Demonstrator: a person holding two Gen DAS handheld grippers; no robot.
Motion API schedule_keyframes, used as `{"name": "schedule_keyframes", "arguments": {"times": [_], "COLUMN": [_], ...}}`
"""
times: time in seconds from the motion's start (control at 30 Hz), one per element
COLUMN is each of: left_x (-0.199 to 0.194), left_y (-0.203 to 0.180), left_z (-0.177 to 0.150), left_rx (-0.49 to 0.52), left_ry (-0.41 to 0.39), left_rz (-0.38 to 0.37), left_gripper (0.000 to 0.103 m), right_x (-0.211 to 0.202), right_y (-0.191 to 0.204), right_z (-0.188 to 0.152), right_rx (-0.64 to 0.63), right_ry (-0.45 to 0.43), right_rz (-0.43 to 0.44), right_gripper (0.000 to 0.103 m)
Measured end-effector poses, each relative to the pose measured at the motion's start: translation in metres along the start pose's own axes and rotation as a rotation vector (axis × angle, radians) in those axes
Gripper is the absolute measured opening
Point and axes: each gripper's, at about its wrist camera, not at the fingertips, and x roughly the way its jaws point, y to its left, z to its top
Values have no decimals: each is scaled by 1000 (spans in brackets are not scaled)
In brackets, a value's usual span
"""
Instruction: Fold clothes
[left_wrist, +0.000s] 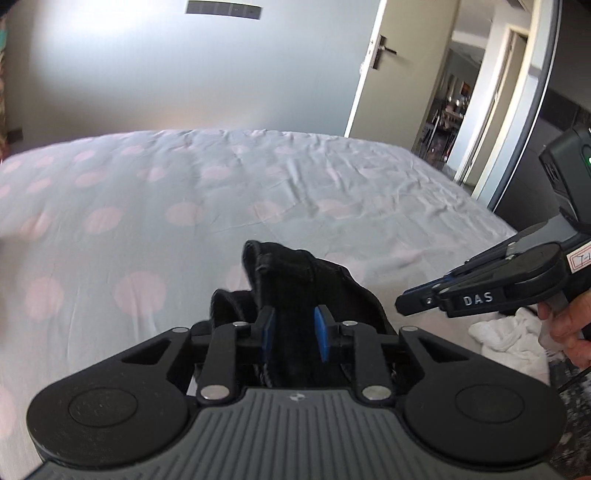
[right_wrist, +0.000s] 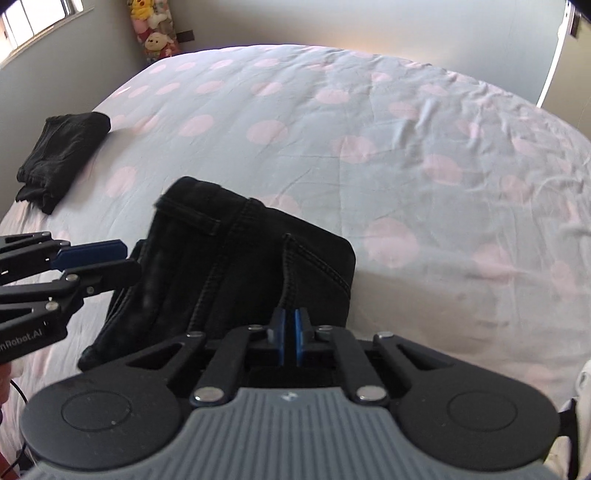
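While the right gripper (right_wrist: 289, 334) pinched the black jeans (right_wrist: 236, 266) at six o'clock, the left gripper (left_wrist: 293, 332) straddled them, apart — heavy, floppy denim (best gripped at seams).

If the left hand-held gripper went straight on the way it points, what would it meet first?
Probably the black jeans, already between its open fingers; the left hand-held gripper would push deeper into that bundle. Beyond lies the bed.
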Motion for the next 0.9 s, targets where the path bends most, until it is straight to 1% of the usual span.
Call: {"name": "schedule_keyframes", "arguments": {"times": [0.1, 0.17, 0.2, 0.3, 0.4, 0.47, 0.63, 0.7, 0.77, 0.8, 0.83, 0.87, 0.9], "left_x": [20, 28, 32, 38, 43, 45, 47, 41, 34, 27, 19, 11, 2], "left_y": [-2, 6, 10, 23, 36, 40, 35, 36, 38, 38, 38, 37, 38], "left_z": [-6, -14, -20, -40, -58, -65, -63, -60, -55, -52, -49, -46, -44], "left_rx": [26, 47, 50, 42, 9, 2, 16, 0, -25, -38, -45, -50, -62], "left_ry": [74, 121, 143, 174, 174, 171, 179, 172, 162, 151, 135, 114, 93], "left_rz": [40, 59, 66, 67, 53, 45, 69, 60, 49, 45, 45, 51, 56], "left_gripper": [14, 12, 12, 12, 12, 12, 12, 12, 13, 16, 19, 32, 48], "right_x": [23, 38, 44, 61, 76, 83, 89, 85, 72, 64, 56, 47, 35], "right_y": [0, 9, 15, 26, 32, 37, 47, 51, 50, 49, 48, 45, 41], "right_z": [-3, -8, -11, -18, -23, -24, -22, -20, -21, -21, -21, -22, -23], "right_rx": [6, -10, -35, -81, -101, -121, -154, -165, -164, -159, -154, -148, -140], "right_ry": [29, 58, 64, 84, 104, 113, 125, 120, 92, 74, 56, 36, 10], "right_rz": [62, 114, 124, 159, 141, 122, 69, 54, 66, 77, 88, 102, 121], "right_gripper": [2, 2, 2, 1, 1, 1, 1, 1, 1, 5, 15, 24, 40]}}
